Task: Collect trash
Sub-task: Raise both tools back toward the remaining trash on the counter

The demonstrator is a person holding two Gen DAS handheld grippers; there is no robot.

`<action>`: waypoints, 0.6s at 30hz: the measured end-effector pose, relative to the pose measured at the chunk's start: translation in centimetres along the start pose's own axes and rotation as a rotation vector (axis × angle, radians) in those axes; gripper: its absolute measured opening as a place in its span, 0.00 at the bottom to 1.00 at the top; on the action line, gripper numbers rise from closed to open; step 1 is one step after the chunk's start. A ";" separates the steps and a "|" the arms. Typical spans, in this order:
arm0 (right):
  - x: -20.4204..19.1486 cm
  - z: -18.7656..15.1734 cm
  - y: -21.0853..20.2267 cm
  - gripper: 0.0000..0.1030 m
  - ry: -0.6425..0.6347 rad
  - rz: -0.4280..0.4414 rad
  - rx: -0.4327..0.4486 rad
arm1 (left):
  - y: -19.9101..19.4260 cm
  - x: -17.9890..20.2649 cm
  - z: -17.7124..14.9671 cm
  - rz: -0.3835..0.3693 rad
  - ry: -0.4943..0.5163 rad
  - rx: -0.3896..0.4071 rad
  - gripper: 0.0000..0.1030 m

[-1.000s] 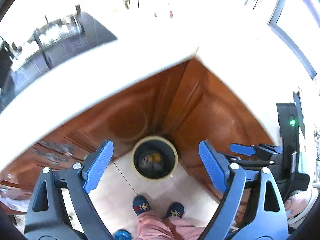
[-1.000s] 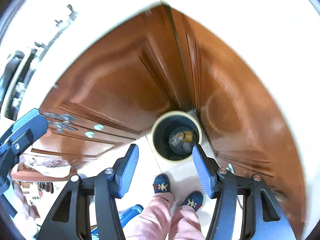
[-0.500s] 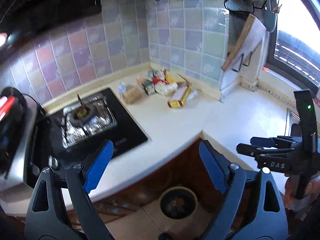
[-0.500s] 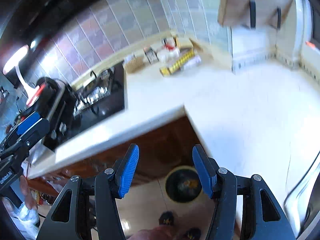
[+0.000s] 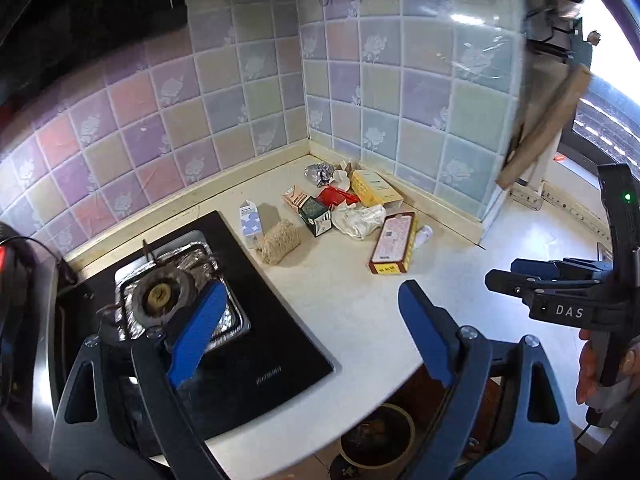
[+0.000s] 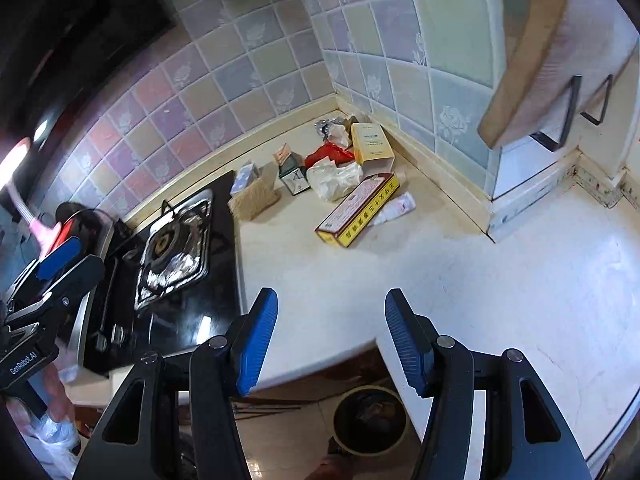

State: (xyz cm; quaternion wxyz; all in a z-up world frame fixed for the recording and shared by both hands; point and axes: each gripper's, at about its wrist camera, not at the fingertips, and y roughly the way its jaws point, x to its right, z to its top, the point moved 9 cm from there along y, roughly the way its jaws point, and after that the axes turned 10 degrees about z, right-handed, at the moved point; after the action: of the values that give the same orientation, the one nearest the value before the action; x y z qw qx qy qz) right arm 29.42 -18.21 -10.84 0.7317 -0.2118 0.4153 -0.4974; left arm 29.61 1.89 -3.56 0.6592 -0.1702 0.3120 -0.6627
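A pile of trash lies in the counter corner: a long red and yellow box (image 5: 393, 244) (image 6: 357, 210), a yellow box (image 5: 375, 189) (image 6: 371, 142), crumpled white paper (image 5: 358, 218) (image 6: 334, 178), a red wrapper (image 5: 335, 196) (image 6: 329, 153), a small milk carton (image 5: 249, 220) and a beige fibre pad (image 5: 279, 241) (image 6: 255, 196). A round bin (image 5: 378, 442) (image 6: 370, 420) with trash inside stands on the floor below the counter edge. My left gripper (image 5: 308, 332) is open and empty over the counter's front. My right gripper (image 6: 330, 340) is open and empty, well short of the pile.
A black gas hob (image 5: 192, 320) (image 6: 176, 248) with a foil-lined burner sits left of the pile. The cream counter (image 5: 344, 292) (image 6: 520, 272) runs right toward a window. Tiled walls meet behind the pile. A wooden board (image 5: 548, 120) (image 6: 524, 48) hangs at the right.
Both grippers have swung up from pointing at the bin on the floor to facing the counter and the trash pile. Both stayed open and empty.
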 end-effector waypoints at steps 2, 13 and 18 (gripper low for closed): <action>0.7 1.6 2.8 0.55 0.038 -0.008 -0.014 | 3.7 -0.7 1.3 -0.026 0.000 -0.035 0.84; 4.9 7.5 18.1 0.55 0.243 -0.065 -0.091 | 22.1 -3.1 2.1 -0.102 0.035 -0.242 0.75; 6.2 7.6 22.1 0.55 0.307 -0.080 -0.119 | 27.1 -3.4 1.0 -0.118 0.058 -0.303 0.74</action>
State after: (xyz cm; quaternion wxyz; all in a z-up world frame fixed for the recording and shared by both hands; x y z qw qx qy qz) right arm 48.84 -15.43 -24.95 0.6256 -0.1925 0.5420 -0.5271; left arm 51.35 6.77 -19.46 0.5768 -0.2665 0.4168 -0.6501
